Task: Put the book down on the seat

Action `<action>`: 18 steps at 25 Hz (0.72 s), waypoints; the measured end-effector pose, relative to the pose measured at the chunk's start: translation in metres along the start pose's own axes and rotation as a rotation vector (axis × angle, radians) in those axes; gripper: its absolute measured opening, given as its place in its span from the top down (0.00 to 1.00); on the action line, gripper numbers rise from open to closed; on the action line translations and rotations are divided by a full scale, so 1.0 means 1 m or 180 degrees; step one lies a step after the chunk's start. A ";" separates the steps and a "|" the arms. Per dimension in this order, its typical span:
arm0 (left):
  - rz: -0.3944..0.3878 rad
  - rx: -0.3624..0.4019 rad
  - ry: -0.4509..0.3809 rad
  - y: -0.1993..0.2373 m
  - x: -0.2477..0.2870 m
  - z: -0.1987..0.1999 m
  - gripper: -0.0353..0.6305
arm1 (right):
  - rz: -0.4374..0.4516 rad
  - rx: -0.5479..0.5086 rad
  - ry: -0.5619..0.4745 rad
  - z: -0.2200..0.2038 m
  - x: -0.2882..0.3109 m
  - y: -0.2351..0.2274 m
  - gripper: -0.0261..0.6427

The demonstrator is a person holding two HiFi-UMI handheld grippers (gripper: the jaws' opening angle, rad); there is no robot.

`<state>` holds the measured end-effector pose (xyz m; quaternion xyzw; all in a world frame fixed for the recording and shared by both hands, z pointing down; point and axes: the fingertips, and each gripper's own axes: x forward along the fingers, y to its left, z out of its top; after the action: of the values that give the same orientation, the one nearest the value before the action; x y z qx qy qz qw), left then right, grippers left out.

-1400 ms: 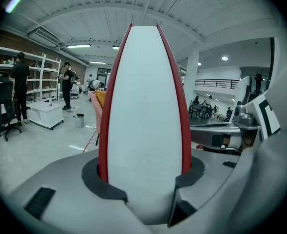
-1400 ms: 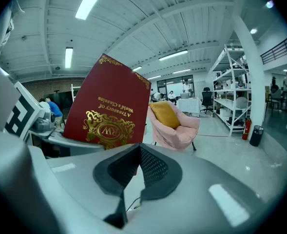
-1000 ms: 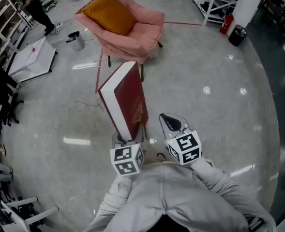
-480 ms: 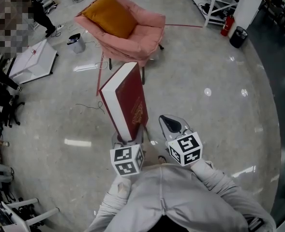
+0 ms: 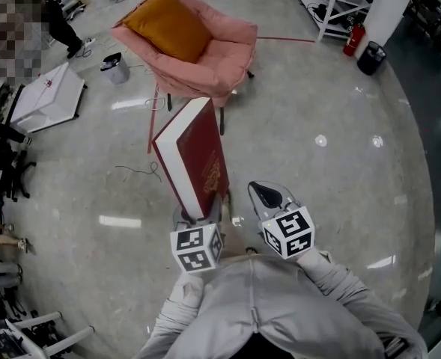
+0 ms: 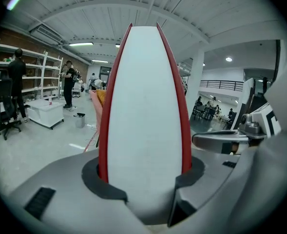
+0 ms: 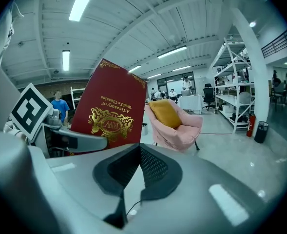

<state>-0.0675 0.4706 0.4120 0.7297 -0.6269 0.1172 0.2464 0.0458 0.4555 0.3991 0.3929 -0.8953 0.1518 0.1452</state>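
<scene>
White low unit (image 5: 48,92): seen at the far left of the head view, standing on the polished floor (image 5: 340,170).
Grey bin (image 5: 114,67): placed on the floor just left of the armchair.
Pink armchair (image 5: 205,47): set at the top centre of the head view, beyond the book and apart from it; its seat (image 5: 224,51) is bare.
Orange cushion (image 5: 168,25): leaned against the chair's back, on the left side of the chair.
Red hardback book (image 5: 194,159): held upright in the air over the floor, short of the chair and not on the seat. A gold emblem is shown on its cover in the right gripper view (image 7: 111,111). Its white page block (image 6: 145,106) is turned towards the left tongs' camera, with a red cover at either side.
Left tongs (image 5: 200,217): clamped on the book's lower edge, a pad pressed to each cover (image 6: 145,179).
Right tongs (image 5: 267,194): carried just right of the book without touching it; the jaws are closed together with nothing between them (image 7: 132,171).
Fire extinguisher (image 5: 351,40): stood by the white shelving (image 5: 332,6) at the upper right, with a black bin (image 5: 370,56) beside it.
</scene>
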 end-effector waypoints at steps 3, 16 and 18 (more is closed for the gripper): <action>-0.0001 0.0007 -0.0003 0.011 0.021 0.013 0.59 | -0.0029 0.0027 0.0011 0.010 0.021 -0.013 0.96; -0.0039 0.0018 0.0189 0.046 0.113 0.079 0.59 | -0.0088 0.0068 0.0054 0.067 0.114 -0.070 0.96; -0.0051 0.0042 0.0222 0.052 0.126 0.086 0.59 | -0.0094 0.0073 0.0059 0.076 0.128 -0.076 0.96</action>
<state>-0.1064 0.3141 0.4099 0.7318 -0.6113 0.1447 0.2642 0.0091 0.2927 0.3907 0.4063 -0.8862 0.1636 0.1512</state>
